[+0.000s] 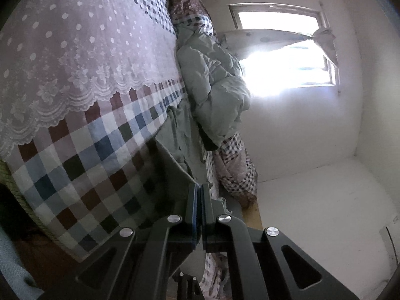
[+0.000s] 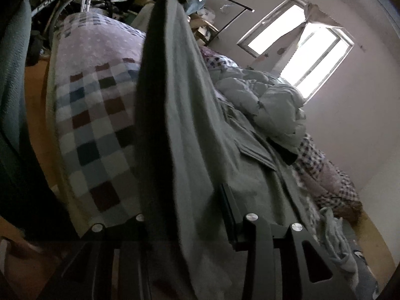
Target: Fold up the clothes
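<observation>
A grey-green garment (image 1: 178, 135) lies along the far side of the bed. In the left wrist view my left gripper (image 1: 200, 187) has its fingers pressed together on an edge of this garment, which stretches taut away from the tips. In the right wrist view the same garment (image 2: 190, 130) hangs as a broad fold draped over my right gripper (image 2: 200, 200). Its right finger (image 2: 228, 207) shows beside the cloth; the left finger is hidden under it. The cloth runs up to the other gripper at the top.
The bed carries a checked blanket (image 1: 95, 155) with a lace cover (image 1: 75, 50) over it. A pale puffy jacket (image 1: 215, 82) and a checked quilt (image 1: 237, 172) lie by the wall. A bright window (image 1: 287, 57) is behind. More clothes lie on the floor (image 2: 337, 240).
</observation>
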